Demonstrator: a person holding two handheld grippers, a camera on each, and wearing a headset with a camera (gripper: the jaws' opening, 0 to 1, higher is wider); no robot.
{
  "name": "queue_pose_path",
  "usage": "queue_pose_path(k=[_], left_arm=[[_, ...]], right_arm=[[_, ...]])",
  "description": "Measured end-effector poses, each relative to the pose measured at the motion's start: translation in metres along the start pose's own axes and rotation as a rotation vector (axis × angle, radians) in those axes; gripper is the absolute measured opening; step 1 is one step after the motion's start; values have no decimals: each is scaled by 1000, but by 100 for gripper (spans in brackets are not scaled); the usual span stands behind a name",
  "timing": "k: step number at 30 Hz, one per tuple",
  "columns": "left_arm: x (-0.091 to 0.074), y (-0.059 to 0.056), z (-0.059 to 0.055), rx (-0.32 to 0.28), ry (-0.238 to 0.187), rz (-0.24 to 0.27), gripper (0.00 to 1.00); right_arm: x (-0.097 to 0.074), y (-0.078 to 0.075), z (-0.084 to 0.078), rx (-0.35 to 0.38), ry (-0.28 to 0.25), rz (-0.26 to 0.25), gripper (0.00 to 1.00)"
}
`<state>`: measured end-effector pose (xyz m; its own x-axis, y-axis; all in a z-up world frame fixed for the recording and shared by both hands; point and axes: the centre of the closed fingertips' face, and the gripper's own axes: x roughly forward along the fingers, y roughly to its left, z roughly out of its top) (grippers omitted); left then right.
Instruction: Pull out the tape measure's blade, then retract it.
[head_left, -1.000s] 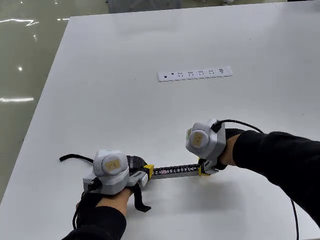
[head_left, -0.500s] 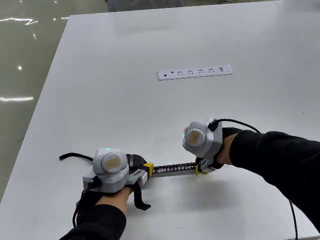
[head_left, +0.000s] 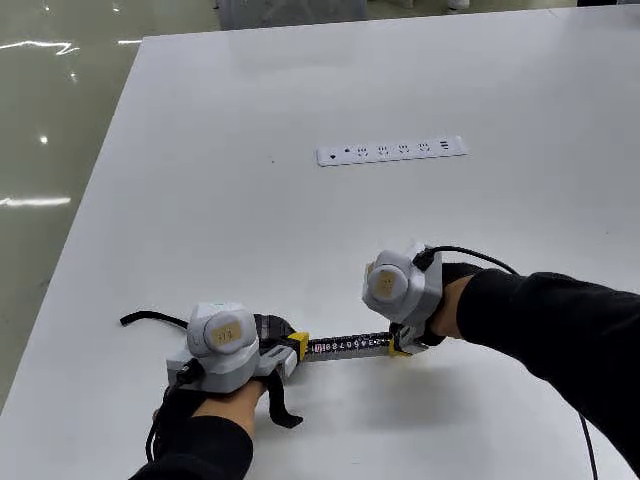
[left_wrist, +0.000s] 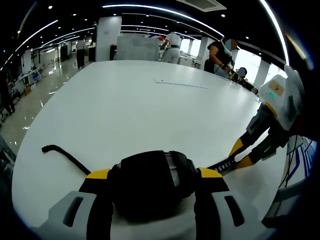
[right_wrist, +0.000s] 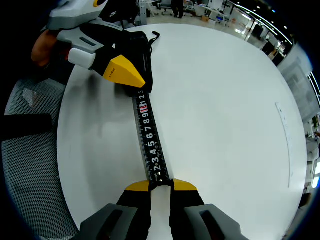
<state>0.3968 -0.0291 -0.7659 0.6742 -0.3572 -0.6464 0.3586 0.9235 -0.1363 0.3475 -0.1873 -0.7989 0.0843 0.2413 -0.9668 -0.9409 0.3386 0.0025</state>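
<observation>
The black tape measure case (left_wrist: 152, 182) sits between the yellow-tipped jaws of my left gripper (head_left: 285, 348), which is shut on it near the table's front edge. Its blade (right_wrist: 150, 145) lies pulled out flat on the white table, numbers up to about 12 showing. My right gripper (right_wrist: 160, 186) is shut on the blade's end hook. In the head view the blade (head_left: 345, 345) spans the short gap between the two grippers, the right gripper (head_left: 398, 345) at its right end. The case's black wrist strap (head_left: 150, 318) trails off to the left.
A white power strip (head_left: 392, 151) lies on the table (head_left: 300, 220) further back. The table's left edge borders a shiny floor (head_left: 50, 150). In the left gripper view, people stand beyond the far end of the table.
My right gripper has moved slightly left toward the case, so the exposed blade is a little shorter. The left gripper and case have stayed put.
</observation>
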Motion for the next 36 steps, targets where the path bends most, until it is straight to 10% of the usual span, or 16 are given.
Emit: queue_pose_path(k=[36], left_arm=[[0, 0, -1, 1, 9, -5, 60]], right_arm=[[4, 4, 18, 0, -26, 3, 9]])
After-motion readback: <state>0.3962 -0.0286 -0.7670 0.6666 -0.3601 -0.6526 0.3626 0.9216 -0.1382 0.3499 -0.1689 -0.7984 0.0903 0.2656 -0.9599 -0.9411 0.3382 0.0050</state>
